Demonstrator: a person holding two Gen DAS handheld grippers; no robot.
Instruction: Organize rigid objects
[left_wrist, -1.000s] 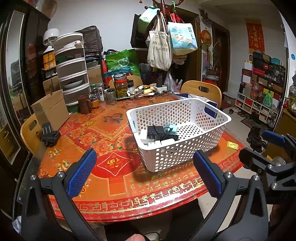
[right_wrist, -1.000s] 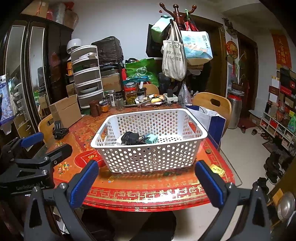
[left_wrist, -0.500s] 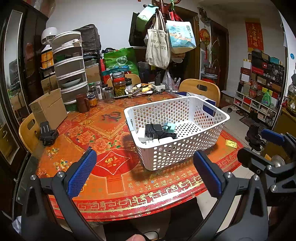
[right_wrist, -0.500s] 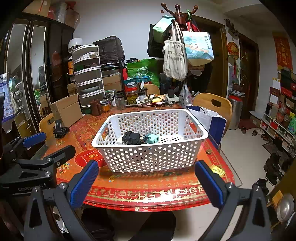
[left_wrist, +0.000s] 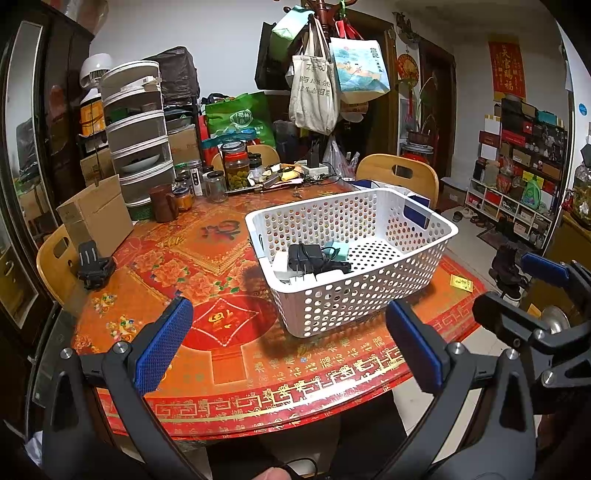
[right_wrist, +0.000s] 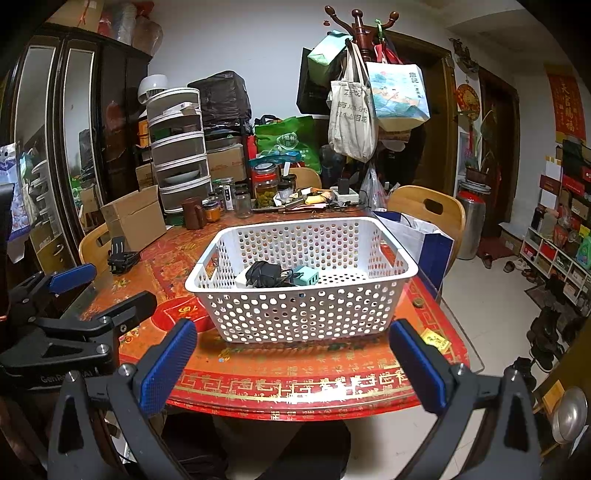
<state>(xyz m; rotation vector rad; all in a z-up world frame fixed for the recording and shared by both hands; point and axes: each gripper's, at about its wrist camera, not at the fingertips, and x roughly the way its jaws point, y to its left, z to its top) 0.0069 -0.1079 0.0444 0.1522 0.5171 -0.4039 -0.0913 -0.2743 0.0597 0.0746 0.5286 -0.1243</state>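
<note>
A white perforated basket (left_wrist: 421, 280) (right_wrist: 306, 314) stands on the red patterned round table (left_wrist: 207, 258) (right_wrist: 295, 380). Inside it lie a black charger with cable (left_wrist: 306, 254) (right_wrist: 264, 273), a teal plug block (left_wrist: 338, 250) (right_wrist: 306, 275) and white adapters (left_wrist: 295, 275). My left gripper (left_wrist: 286, 343) hovers open over the table's near edge, nothing between its blue pads. My right gripper (right_wrist: 293, 363) is also open and empty, in front of the basket. Each gripper shows at the side of the other's view.
A black clamp-like mount (left_wrist: 92, 267) (right_wrist: 120, 253) sits at the table's left edge beside a cardboard box (left_wrist: 96, 218). Jars (left_wrist: 236, 171), a brown mug (left_wrist: 162, 203) and clutter fill the far side. Wooden chairs (left_wrist: 399, 177) surround the table. A small yellow packet (right_wrist: 436, 339) lies right.
Both views have drifted slightly; the basket and its contents stay put. Both grippers remain open and empty.
</note>
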